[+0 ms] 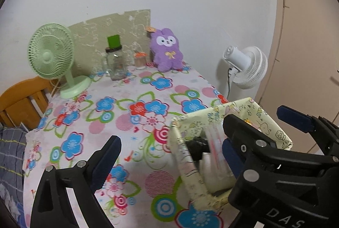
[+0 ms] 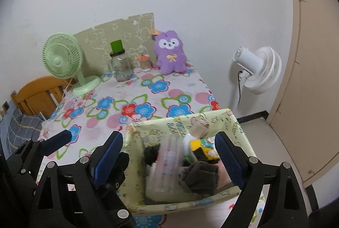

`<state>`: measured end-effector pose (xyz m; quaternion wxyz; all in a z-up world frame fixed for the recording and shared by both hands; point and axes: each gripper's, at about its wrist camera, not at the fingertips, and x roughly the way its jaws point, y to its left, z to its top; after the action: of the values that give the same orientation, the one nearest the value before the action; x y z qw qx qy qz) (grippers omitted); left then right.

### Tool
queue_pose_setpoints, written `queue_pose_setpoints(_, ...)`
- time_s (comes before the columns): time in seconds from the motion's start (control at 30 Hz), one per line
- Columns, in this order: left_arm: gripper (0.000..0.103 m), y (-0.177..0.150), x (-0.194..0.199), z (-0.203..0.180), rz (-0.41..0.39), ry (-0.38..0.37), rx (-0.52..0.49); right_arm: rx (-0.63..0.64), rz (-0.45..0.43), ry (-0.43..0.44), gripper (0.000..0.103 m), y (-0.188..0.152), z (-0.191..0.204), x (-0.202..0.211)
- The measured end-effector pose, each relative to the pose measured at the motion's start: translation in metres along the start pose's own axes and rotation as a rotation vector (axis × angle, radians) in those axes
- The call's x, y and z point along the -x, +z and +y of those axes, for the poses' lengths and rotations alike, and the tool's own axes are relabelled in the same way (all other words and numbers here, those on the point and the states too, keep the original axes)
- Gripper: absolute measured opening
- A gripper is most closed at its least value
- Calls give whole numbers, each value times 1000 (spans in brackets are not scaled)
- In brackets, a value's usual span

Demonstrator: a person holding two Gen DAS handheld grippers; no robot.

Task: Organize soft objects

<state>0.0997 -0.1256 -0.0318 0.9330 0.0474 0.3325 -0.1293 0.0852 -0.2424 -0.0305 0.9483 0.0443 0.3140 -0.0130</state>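
The right gripper [image 2: 169, 156] is hanging wide open, tilted down over the yellow box [image 2: 233, 122], holding nothing. The left gripper [image 1: 171, 153] is gaping beside it, its right finger inside the box. Dark cloth [image 2: 199, 177] is lying in the box; a purple plush toy [image 2: 170, 53] is sitting at the bench's [image 2: 148, 100] far edge.

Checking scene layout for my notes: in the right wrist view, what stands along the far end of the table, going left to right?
Green fan → glass jar with the green lid → small orange-topped jar → purple plush toy. The white fan follows, standing on the floor beyond the table.
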Motion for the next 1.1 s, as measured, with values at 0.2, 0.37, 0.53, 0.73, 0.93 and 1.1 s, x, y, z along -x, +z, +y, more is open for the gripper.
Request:
queue_pose_setpoints(0.2, 101, -4, 18, 23, -33, 36, 29, 23, -24, 11, 95, 1, 21, 13)
queue_pose_setpoints(0.37, 103, -7, 36, 43, -64, 67, 54, 37, -51, 13, 97, 2, 37, 25)
queue_pose_setpoints(0.53, 103, -14, 56, 64, -97, 100, 84, 42, -81, 12, 100, 1, 50, 38)
queue_pose_setpoints(0.73, 103, -22, 78, 84, -129, 131, 109, 54, -110, 19, 101, -2, 62, 55)
queue_pose_setpoints(0.93, 103, -29, 99, 97, -158, 161, 130, 59, -137, 19, 102, -4, 68, 71)
queue_pose_setpoints(1.1, 103, -34, 116, 103, -191, 188, 138, 52, -154, 21, 102, -6, 67, 83)
